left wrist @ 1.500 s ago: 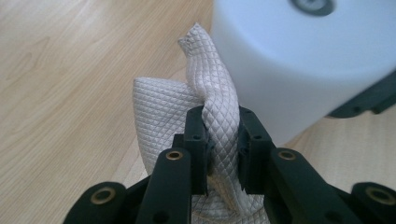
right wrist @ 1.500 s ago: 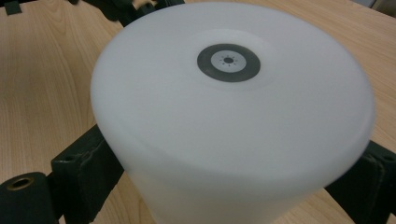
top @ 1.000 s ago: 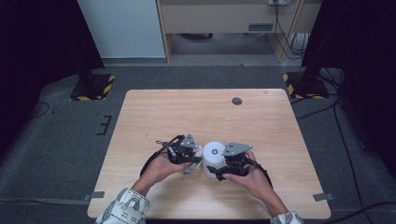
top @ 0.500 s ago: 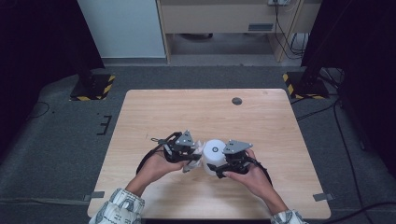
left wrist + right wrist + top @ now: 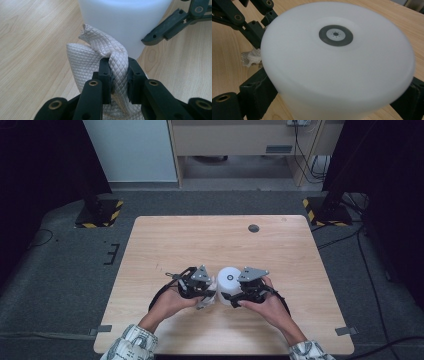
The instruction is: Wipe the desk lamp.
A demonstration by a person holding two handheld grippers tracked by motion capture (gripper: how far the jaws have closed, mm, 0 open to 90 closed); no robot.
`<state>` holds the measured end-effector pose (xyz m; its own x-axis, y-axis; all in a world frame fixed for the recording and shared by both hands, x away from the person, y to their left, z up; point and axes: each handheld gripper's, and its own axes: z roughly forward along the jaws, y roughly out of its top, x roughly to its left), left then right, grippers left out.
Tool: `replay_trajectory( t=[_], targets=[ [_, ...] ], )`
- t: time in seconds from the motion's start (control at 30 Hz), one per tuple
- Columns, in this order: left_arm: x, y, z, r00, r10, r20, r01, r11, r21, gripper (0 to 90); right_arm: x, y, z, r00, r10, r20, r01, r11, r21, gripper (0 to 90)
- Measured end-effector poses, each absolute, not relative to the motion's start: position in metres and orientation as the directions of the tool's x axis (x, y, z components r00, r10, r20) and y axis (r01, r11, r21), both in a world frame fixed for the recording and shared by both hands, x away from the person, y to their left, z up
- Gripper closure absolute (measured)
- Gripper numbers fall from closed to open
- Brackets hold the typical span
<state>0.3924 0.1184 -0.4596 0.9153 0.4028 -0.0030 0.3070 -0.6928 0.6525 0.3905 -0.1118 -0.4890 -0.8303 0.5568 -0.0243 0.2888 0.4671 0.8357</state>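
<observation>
A white cylinder [image 5: 229,277] with a dark ring on its top stands near the front middle of the wooden table [image 5: 165,240]. My right gripper [image 5: 228,296] is shut on it, a black jaw against either side of the cylinder [image 5: 337,62]. My left gripper [image 5: 117,65] is shut on a bunched beige quilted cloth [image 5: 100,53], which it holds against the wall of the cylinder [image 5: 120,20]. In the high view the left gripper [image 5: 210,295] sits just left of the cylinder, with the cloth [image 5: 205,302] below it. From the right gripper view the cloth [image 5: 249,58] peeks out at the left.
A small dark round disc [image 5: 253,228] lies near the table's far edge. Black-and-yellow striped bases [image 5: 97,212] [image 5: 325,209] stand on the grey floor beyond the far corners. A cable loops round each hand.
</observation>
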Motion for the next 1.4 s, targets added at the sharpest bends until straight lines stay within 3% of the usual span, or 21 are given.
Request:
replay_trajectory(
  t=[0.2, 0.4, 0.6, 0.87, 1.0, 1.1, 1.4],
  targets=[
    [0.393, 0.119, -0.455, 0.913, 0.408, 0.003, 0.305, -0.686, 0.661, 75.9, 0.385, -0.116, -0.479, -0.818, 0.575, -0.009, 0.291, 0.427, 0.856, 4.2],
    [0.391, 0.120, -0.449, 0.915, 0.404, 0.011, 0.295, -0.685, 0.666, 75.9, 0.378, -0.128, -0.469, -0.813, 0.582, -0.016, 0.273, 0.405, 0.873, 11.4],
    [0.391, 0.119, -0.434, 0.917, 0.398, 0.032, 0.274, -0.686, 0.674, 75.9, 0.378, -0.130, -0.465, -0.817, 0.577, -0.003, 0.275, 0.393, 0.877, 12.5],
    [0.395, 0.115, -0.451, 0.914, 0.405, 0.023, 0.296, -0.705, 0.645, 76.0, 0.381, -0.129, -0.465, -0.814, 0.581, 0.004, 0.289, 0.399, 0.870, 13.2],
    [0.397, 0.116, -0.464, 0.913, 0.409, -0.001, 0.316, -0.704, 0.636, 75.9, 0.381, -0.130, -0.468, -0.792, 0.610, -0.009, 0.295, 0.395, 0.870, 32.5],
    [0.397, 0.115, -0.466, 0.914, 0.407, 0.000, 0.313, -0.704, 0.637, 75.9, 0.381, -0.130, -0.465, -0.786, 0.618, -0.003, 0.291, 0.375, 0.880, 32.2],
    [0.399, 0.117, -0.460, 0.908, 0.418, 0.004, 0.316, -0.693, 0.648, 75.8, 0.385, -0.124, -0.467, -0.786, 0.619, 0.002, 0.305, 0.384, 0.872, 15.3]
  ],
)
